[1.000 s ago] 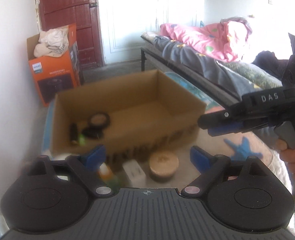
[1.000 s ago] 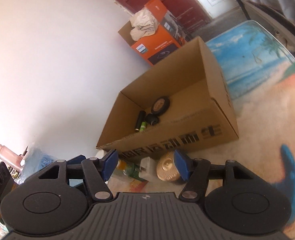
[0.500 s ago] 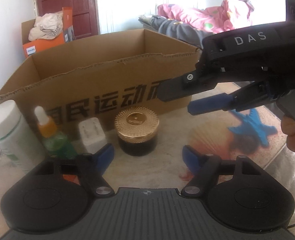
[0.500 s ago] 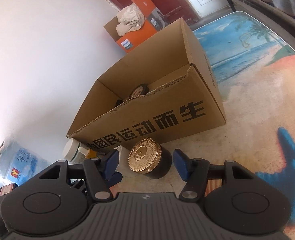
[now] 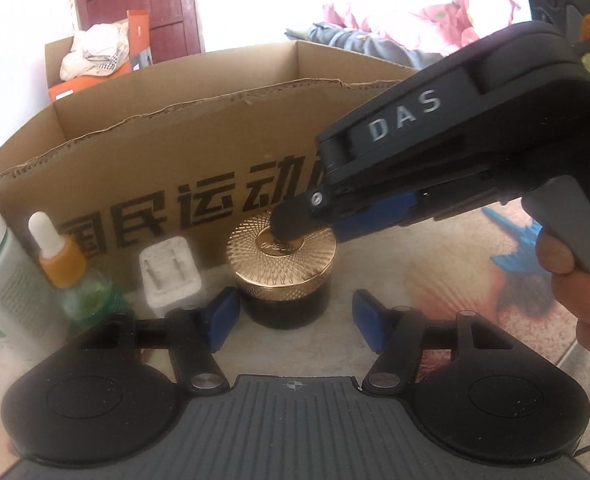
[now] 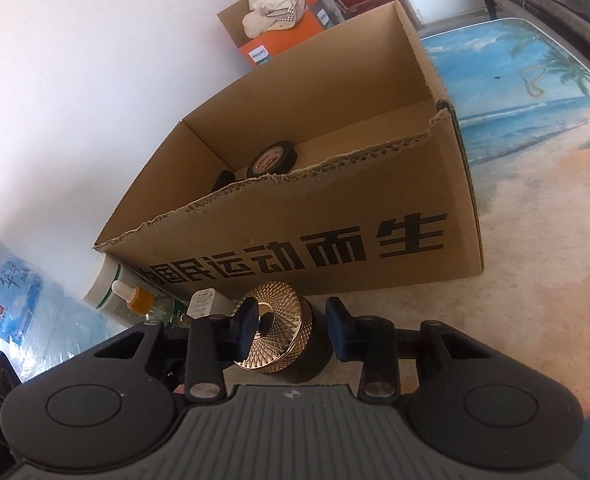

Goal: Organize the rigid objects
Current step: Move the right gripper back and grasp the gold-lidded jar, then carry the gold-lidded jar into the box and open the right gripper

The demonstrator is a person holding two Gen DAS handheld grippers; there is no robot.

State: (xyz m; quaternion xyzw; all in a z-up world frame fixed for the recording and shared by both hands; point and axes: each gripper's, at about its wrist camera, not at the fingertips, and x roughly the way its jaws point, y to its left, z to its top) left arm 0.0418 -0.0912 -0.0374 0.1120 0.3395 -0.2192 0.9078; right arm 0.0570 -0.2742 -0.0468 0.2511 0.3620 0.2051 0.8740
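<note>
Our two matte black plastic left gripper (image 5: pixel 295 322) and right gripper (image 6: pixel 291 330) share blue rubber fingertip pads (image 5: pixel 220 318), silver pivot screws and ribbed grey bases; white "DAS" lettering sits at two o'clock.

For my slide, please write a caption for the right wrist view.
Right tool closing around the gold-lidded jar in front of the cardboard box.
</note>
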